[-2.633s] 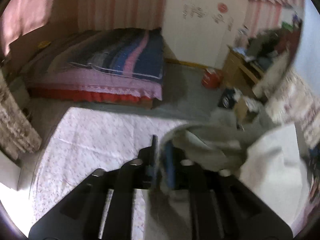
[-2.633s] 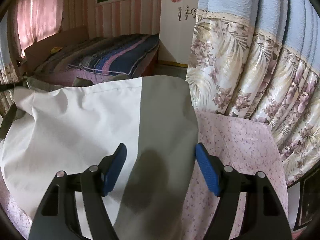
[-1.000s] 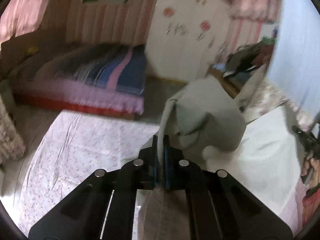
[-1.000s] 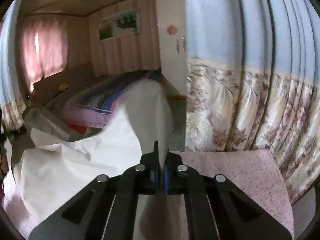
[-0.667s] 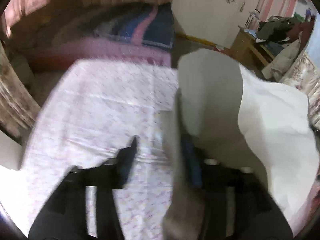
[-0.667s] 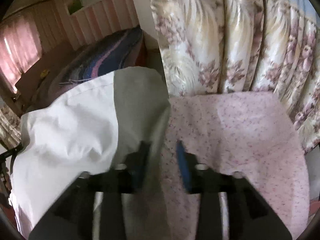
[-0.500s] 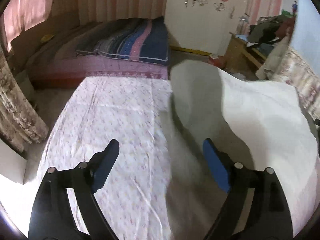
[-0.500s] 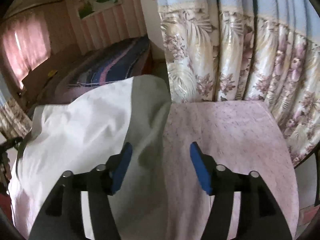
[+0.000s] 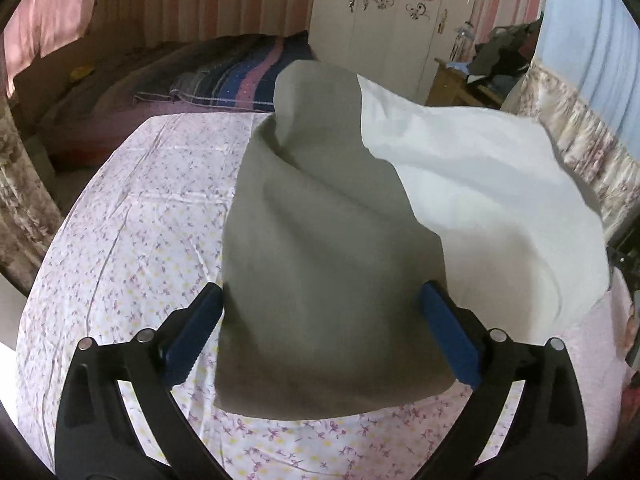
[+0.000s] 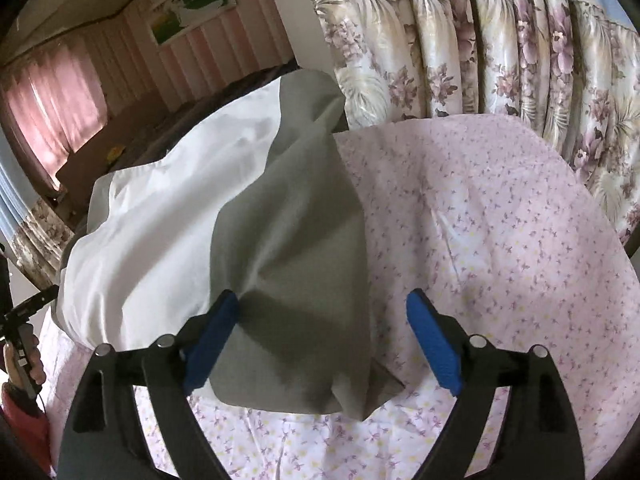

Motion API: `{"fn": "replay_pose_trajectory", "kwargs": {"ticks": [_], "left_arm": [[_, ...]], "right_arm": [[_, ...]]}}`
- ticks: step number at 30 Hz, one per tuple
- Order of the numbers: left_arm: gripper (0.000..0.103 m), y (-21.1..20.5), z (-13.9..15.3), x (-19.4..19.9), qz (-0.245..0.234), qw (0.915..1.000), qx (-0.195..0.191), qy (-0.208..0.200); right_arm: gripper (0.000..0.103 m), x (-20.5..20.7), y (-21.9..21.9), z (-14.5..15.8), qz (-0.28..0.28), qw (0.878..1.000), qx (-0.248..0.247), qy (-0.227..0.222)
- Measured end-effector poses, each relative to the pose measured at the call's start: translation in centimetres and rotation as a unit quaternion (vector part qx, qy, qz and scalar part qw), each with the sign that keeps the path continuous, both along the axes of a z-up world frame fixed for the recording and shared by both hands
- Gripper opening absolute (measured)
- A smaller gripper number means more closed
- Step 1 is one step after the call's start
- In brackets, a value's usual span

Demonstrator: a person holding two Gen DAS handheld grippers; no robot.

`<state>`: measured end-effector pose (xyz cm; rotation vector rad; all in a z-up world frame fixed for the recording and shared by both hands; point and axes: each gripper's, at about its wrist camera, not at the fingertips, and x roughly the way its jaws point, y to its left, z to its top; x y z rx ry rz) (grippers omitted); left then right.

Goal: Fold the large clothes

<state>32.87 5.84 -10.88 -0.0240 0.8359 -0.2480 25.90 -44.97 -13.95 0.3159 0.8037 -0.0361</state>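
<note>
- One garment [image 9: 332, 280] in play: grey panels at both ends, white body between. Lies on the tabletop [image 9: 132, 240], which wears a floral cloth.
- Looks already folded once; the white middle [image 9: 500, 200] billows up, not flat.
- Left tongs [image 9: 320, 336]: wide open, holding nothing. The grey panel sits between the blue pads [image 9: 192, 336], apparently loose.
- Right tongs [image 10: 320, 340]: also wide open, empty. Left pad [image 10: 212, 340] is at the grey panel [image 10: 296, 280] edge; right pad hangs over bare cloth.
- Handling, my read: thin woven fabric, light, fully limp, creases easily. No stiffness to rely on, so any unsupported span sags. Not fragile. Surface may be a bit slick, so pinch a doubled edge or hem rather than a single layer.
- Grip points: the near corners of each grey panel, one per tongs. Near hem [image 9: 328, 412] is exposed in the left view; the near corner [image 10: 352, 412] in the right view shows stacked layers, so get all of them in one bite.
- Risk: trapped air in the white part will skew the next fold; flatten first.
- Count: 1 garment, 2 tongs, 1 tabletop, 1 bed [image 9: 224, 76] far behind, floral curtains [image 10: 480, 40] far right, wardrobe [image 9: 380, 20] at the far wall.
- Person's hand [image 10: 20, 364] visible at left edge of the right view, on the other tool.
</note>
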Motion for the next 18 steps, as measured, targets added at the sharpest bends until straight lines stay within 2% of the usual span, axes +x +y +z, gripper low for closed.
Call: {"fn": "replay_pose_trajectory", "kwargs": {"ticks": [6,11,14,16,18], "left_arm": [[0.100,-1.4,-1.4,0.5,0.024,0.9994,0.024,-0.003],[0.098,-3.1,-2.1,0.6,0.047,0.9977,0.047,-0.014],[0.079,-3.7,-2.5,0.4,0.036,0.9984,0.043,-0.006],[0.067,-4.3,-2.4,0.2,0.022,0.9985,0.049,-0.010],[0.053,-4.7,-2.2,0.0,0.015,0.9981,0.057,-0.017]], "right_arm": [[0.090,-0.2,1.2,-1.8,-0.024,1.000,-0.013,-0.010],[0.091,0.1,1.2,-2.4,-0.022,1.000,-0.001,0.008],[0.087,0.2,1.9,-2.4,-0.010,1.000,-0.004,0.011],[0.068,0.3,2.7,-2.1,0.011,1.000,-0.014,0.008],[0.054,0.5,3.6,-2.0,0.029,0.999,-0.027,0.013]]}}
